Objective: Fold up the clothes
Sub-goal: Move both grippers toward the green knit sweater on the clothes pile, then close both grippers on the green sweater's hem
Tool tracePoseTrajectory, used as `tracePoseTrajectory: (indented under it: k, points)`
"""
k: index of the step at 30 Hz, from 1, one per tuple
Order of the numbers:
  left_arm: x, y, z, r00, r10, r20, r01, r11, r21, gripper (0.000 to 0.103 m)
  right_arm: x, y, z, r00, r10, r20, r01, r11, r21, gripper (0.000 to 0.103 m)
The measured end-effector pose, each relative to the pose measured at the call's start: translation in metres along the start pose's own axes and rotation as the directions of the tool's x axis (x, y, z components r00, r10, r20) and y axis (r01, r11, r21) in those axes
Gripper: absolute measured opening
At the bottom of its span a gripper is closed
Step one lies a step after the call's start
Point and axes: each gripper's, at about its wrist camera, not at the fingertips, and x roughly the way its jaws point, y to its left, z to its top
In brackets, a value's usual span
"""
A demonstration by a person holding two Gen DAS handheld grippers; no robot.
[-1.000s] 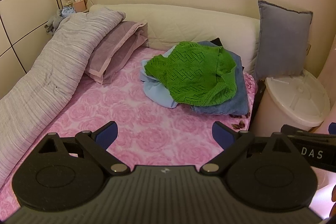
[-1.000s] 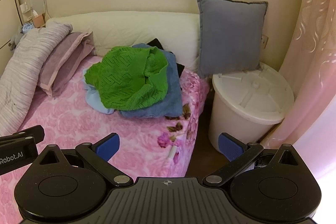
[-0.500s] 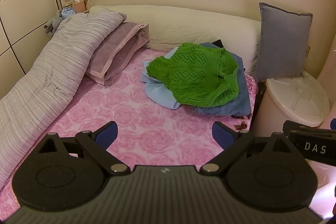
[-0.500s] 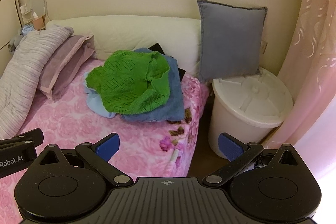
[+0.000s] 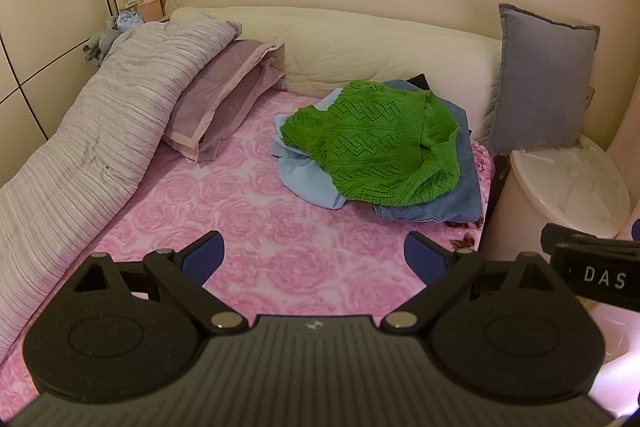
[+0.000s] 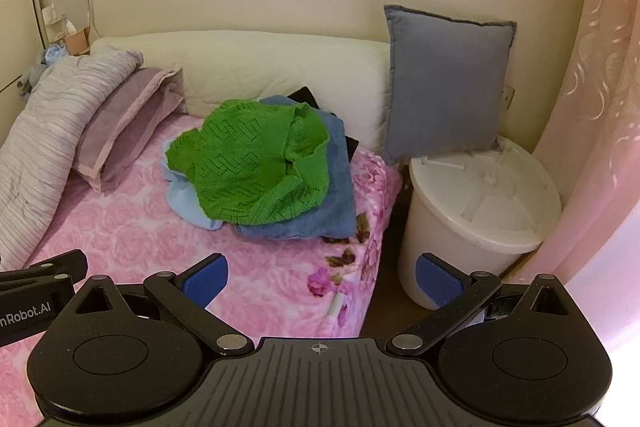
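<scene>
A pile of clothes lies at the far right of the pink rose bedspread [image 5: 256, 215]. On top is a green knitted sweater [image 5: 376, 151] [image 6: 260, 163]. Under it lie a light blue garment [image 5: 304, 179] [image 6: 182, 195], a darker blue one [image 5: 460, 195] [image 6: 332, 199] and something black [image 6: 308, 97] at the back. My left gripper [image 5: 314, 259] is open, well short of the pile, with nothing between its fingers. My right gripper [image 6: 322, 279] is open too, over the bed's right edge.
A striped grey duvet [image 5: 100, 115] and a mauve pillow [image 5: 224, 95] lie along the left. A cream headboard cushion [image 5: 360, 47] backs the bed. A grey cushion [image 6: 444, 83] leans on a white lidded bin [image 6: 476, 211] right of the bed. A pink curtain [image 6: 600, 107] hangs at far right.
Both grippers have drawn back and tilted slightly, so the clothes pile sits a little lower in each view. Both stay open. The clothes have not moved.
</scene>
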Motion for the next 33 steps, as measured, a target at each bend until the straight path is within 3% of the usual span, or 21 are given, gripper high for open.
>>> tracePoseTrajectory:
  k: [12, 33]
  points:
    - [0.031, -0.006, 0.017, 0.999, 0.0, -0.038, 0.0, 1.0, -0.004, 0.095, 0.029, -0.005, 0.018, 1.0, -0.002, -0.023, 0.002, 1.0, -0.011, 0.103]
    - [0.147, -0.026, 0.093, 0.99, 0.003, -0.138, -0.006, 1.0, -0.021, 0.095, 0.141, -0.016, 0.09, 0.994, 0.026, -0.103, -0.031, 0.998, -0.045, 0.103]
